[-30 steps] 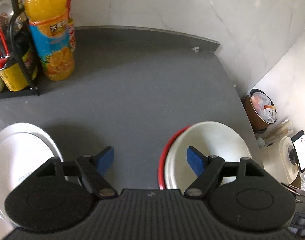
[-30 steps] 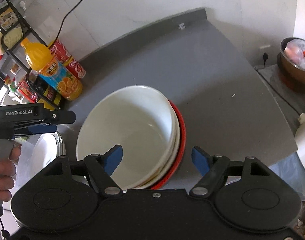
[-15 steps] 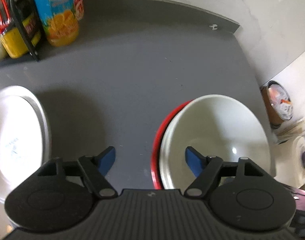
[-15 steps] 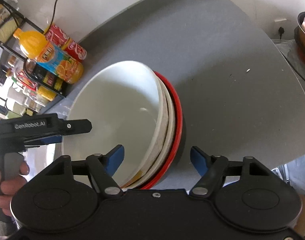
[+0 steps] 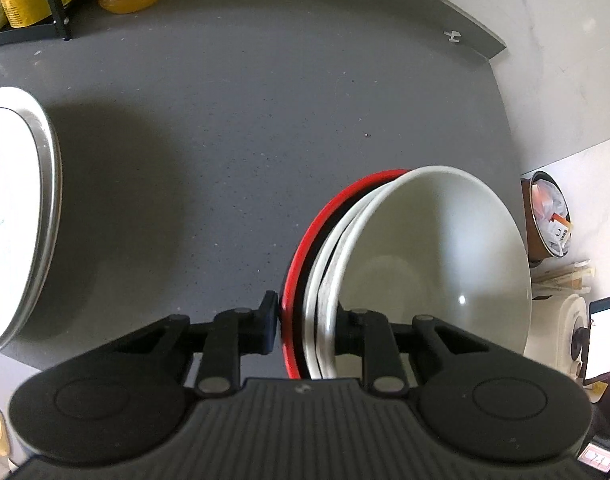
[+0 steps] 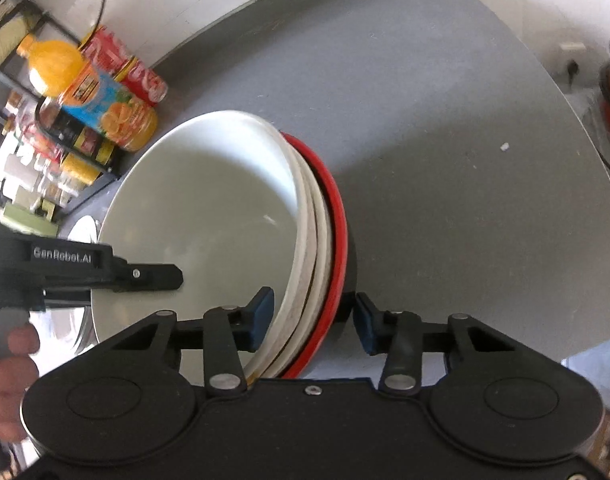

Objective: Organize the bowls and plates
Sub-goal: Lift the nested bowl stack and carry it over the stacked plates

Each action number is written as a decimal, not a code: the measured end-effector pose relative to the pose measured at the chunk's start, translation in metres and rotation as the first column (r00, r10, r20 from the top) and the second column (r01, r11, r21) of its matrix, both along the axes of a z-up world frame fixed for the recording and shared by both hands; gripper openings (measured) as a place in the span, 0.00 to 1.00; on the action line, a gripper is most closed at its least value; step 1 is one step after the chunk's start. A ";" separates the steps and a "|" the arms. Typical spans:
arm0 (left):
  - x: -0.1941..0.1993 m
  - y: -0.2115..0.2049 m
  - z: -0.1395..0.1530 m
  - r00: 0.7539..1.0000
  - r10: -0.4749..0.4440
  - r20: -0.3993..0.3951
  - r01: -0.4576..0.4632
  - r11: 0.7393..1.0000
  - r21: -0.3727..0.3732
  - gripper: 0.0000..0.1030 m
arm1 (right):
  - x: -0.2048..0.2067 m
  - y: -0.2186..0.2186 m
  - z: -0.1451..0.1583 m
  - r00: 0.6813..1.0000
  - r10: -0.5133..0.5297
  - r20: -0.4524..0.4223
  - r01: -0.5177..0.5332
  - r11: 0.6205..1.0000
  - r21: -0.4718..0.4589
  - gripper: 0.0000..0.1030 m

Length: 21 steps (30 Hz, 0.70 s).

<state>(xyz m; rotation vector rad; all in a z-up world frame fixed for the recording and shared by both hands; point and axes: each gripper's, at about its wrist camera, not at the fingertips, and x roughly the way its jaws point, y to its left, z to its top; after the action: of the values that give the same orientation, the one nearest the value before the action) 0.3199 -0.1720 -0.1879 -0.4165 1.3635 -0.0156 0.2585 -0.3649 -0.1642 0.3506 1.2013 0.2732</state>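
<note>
Grey counter (image 5: 233, 128) holds my bowls (image 5: 433, 264), stacked near its right edge. Left gripper (image 5: 305, 326) has now closed on their rims, its right finger hidden inside. Right gripper (image 6: 313, 318) has narrowed around the other side, not squeezing yet.

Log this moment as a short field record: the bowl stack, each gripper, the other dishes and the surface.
bowl stack: white bowls nested in a red-rimmed bowl, on the grey counter
left gripper: straddles the stack's rim, shut on it
right gripper: straddles the opposite rim; a gap shows at its outer finger
other dish: white plate apart at the left
backdrop: orange juice bottle by a rack
</note>
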 end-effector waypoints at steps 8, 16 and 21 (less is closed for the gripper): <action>0.003 -0.001 0.016 0.998 -0.010 0.062 0.007 0.999 0.043 0.22 | 0.002 0.004 0.007 0.999 0.039 0.029 -0.038 0.999 -0.013 0.30; 0.005 0.026 0.030 0.994 -0.009 0.109 0.005 0.999 0.033 0.22 | 0.016 0.026 0.022 0.998 0.033 0.062 -0.032 0.999 -0.016 0.30; 0.009 0.055 0.046 0.990 0.007 0.143 -0.010 1.000 0.023 0.22 | 0.022 0.056 0.037 0.995 0.049 0.088 -0.048 0.999 -0.017 0.30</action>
<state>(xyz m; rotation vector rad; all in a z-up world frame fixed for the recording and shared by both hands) 0.3286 -0.1173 -0.1417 -0.3936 1.2192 -0.0217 0.2810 -0.3084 -0.1272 0.2933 1.1253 0.3184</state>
